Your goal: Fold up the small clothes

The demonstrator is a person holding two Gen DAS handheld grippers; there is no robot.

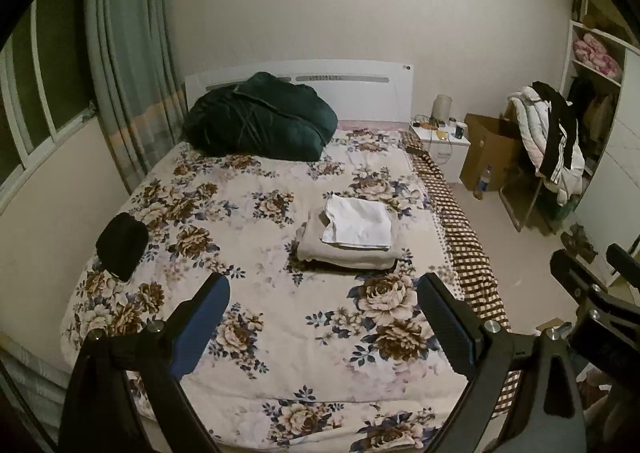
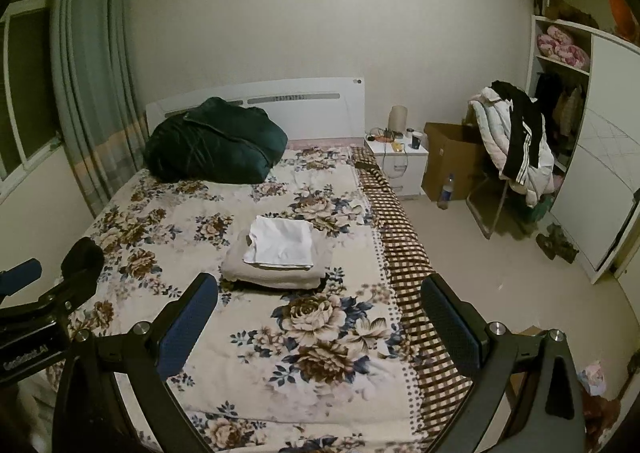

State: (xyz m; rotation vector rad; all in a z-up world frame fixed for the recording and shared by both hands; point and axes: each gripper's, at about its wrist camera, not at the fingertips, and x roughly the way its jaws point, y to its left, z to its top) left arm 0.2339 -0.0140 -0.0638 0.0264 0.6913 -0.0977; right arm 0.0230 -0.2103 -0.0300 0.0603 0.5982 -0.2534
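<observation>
Matt floral cloth bedspread [image 1: 248, 317], soft folded cloth stack [image 1: 348, 249], seemingly glossy white headboard [image 1: 360, 93]

The right hand-held gripper [image 2: 320, 325] hangs open above the floral bed [image 2: 192, 333]; ahead, a white folded cloth [image 2: 282, 243] tops a beige folded stack [image 2: 276, 273].

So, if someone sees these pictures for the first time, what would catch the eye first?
Probably the flowered bed cover that fills most of the view, with a neat stack of folded clothes near its middle, a white piece on top. Next, the big dark green bundle against the headboard. Both claws, left and right, hang open and empty above the near end of the bed.
</observation>
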